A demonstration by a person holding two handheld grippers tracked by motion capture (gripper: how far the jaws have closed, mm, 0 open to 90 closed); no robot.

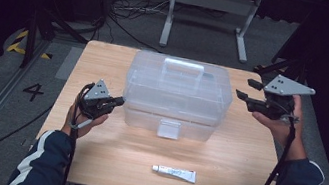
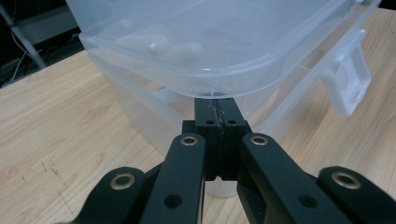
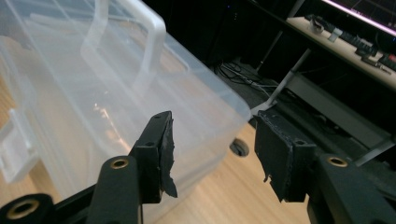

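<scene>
The left gripper [image 1: 119, 100], jaws pressed together, noses against the left end of the one clear box [image 1: 177, 97] mid-table, while the right gripper [image 1: 248, 92] hovers spread and empty off its right end. A one-sided shove could skid or tip the box. One tube [image 1: 174, 173] lies nearer the front edge.

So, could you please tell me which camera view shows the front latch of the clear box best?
The high view: the latch faces the camera on the clear box. The left gripper view shows it side-on at right; the right gripper view catches it at the left edge.
</scene>
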